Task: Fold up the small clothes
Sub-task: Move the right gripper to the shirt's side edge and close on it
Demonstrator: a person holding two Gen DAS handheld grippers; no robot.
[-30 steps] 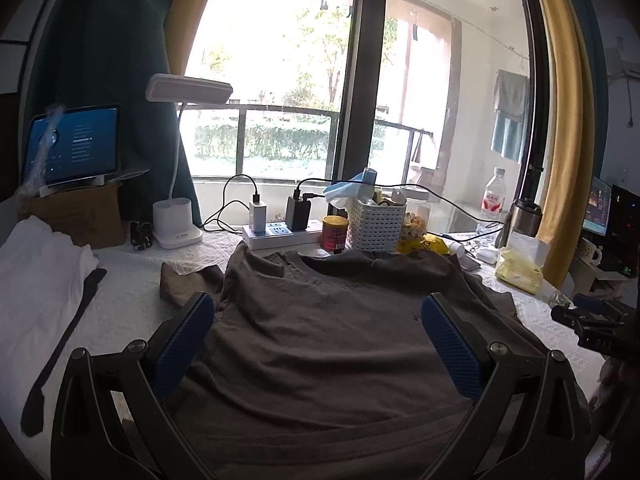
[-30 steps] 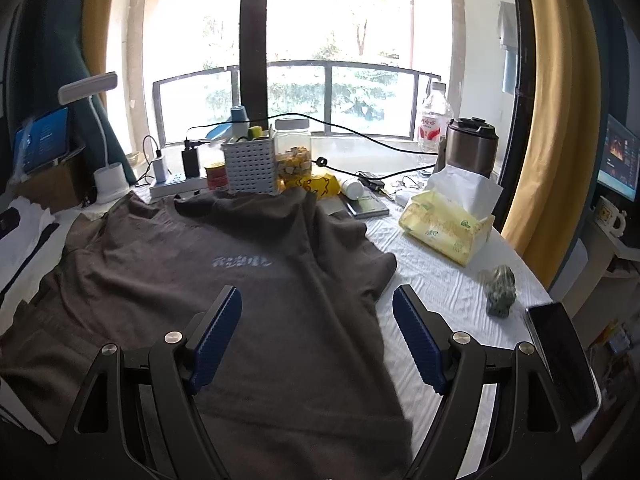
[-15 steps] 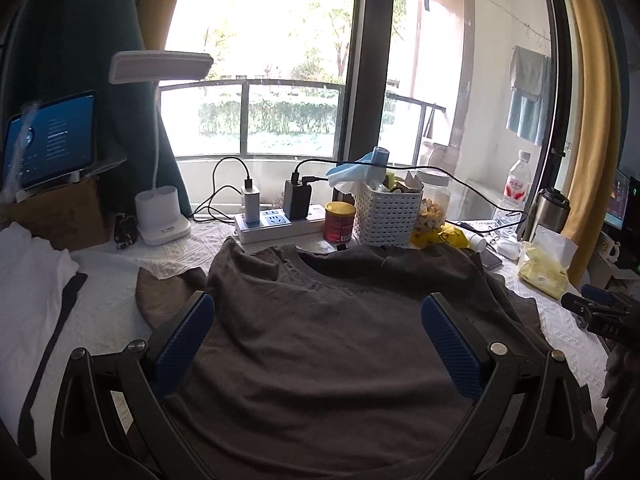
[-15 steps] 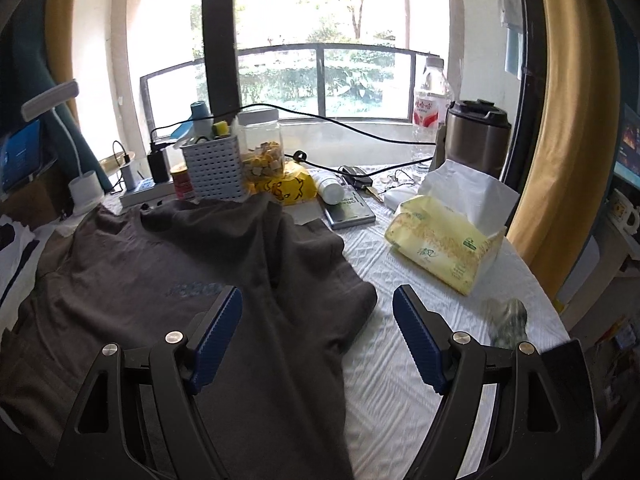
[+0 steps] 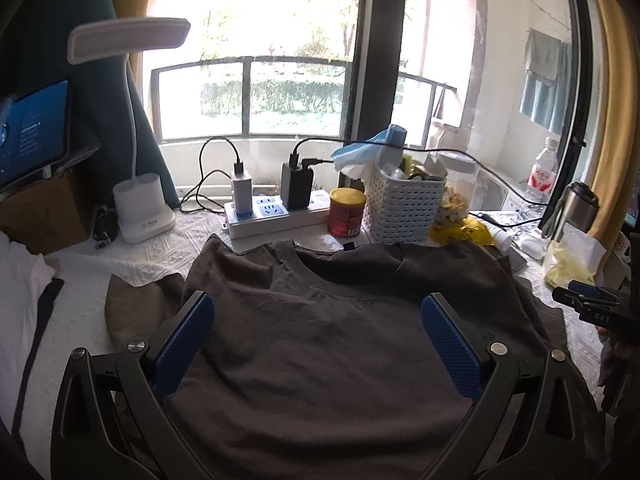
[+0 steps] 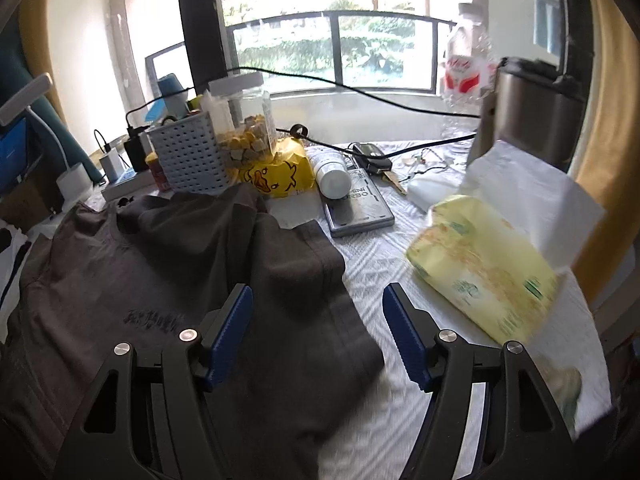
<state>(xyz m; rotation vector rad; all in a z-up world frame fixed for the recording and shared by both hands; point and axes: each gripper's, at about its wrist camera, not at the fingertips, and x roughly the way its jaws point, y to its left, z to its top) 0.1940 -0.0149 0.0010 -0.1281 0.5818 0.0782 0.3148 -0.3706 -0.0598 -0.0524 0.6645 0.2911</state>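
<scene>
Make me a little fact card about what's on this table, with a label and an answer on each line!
Main thing: dark grey T-shirt, spread flat on the white tablecloth
Neckline: faces the window
Left hand-held gripper: open, above the shirt's chest
Right hand-held gripper: jaws closing, over the shirt's sleeve edge, not pinching it yet
Behind the shirt: white basket, red can, power strip
Right of the shirt: yellow tissue pack

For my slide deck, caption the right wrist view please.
Right gripper, jaws closing, nothing between them, above the sleeve of a dark T-shirt beside a tissue pack.
</scene>
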